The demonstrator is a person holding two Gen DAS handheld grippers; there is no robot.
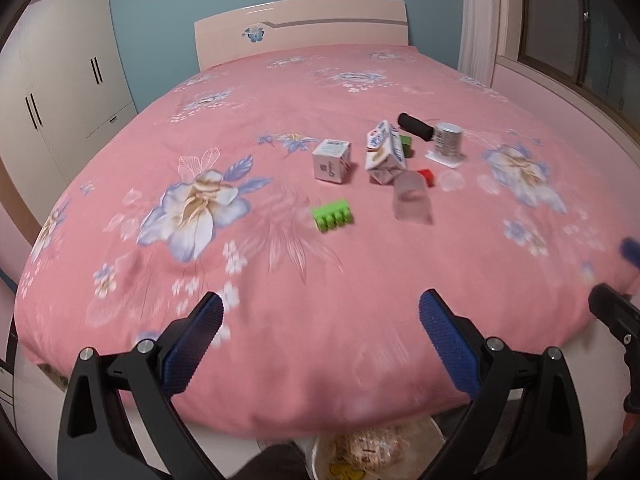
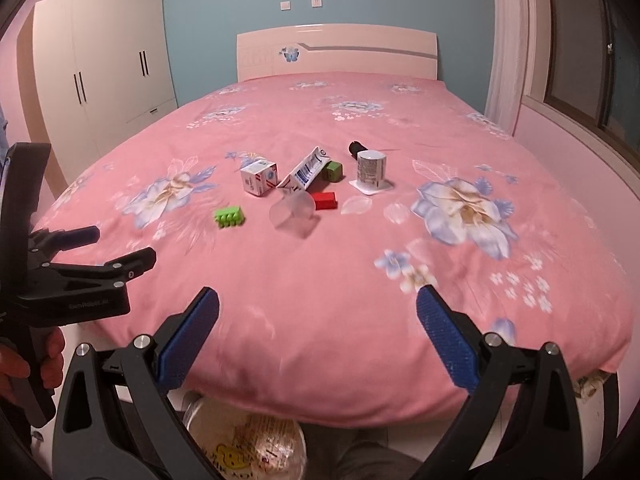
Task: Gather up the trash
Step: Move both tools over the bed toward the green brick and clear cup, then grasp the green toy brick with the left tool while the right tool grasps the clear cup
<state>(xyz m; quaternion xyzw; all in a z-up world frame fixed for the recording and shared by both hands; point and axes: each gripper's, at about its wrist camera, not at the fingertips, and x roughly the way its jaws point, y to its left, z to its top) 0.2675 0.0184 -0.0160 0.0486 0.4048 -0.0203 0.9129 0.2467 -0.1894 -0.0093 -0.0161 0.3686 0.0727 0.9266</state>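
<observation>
Several items lie mid-bed on the pink floral bedspread (image 1: 280,288): a small white box (image 1: 333,160) (image 2: 259,178), a crushed white carton (image 1: 384,154) (image 2: 306,170), a clear plastic cup on its side (image 1: 413,197) (image 2: 294,210), a clear lid (image 1: 451,180) (image 2: 356,205), and a green toothed block (image 1: 333,216) (image 2: 229,216). My left gripper (image 1: 320,308) is open and empty at the foot of the bed; it also shows in the right wrist view (image 2: 120,246). My right gripper (image 2: 318,304) is open and empty beside it.
A red block (image 2: 325,200), a green cube (image 2: 333,171), a metal cup with a black handle (image 1: 448,139) (image 2: 371,168) on a white coaster lie among the items. A bin with wrappers (image 1: 376,452) (image 2: 248,444) stands on the floor below the bed's foot. Wardrobe left, window right.
</observation>
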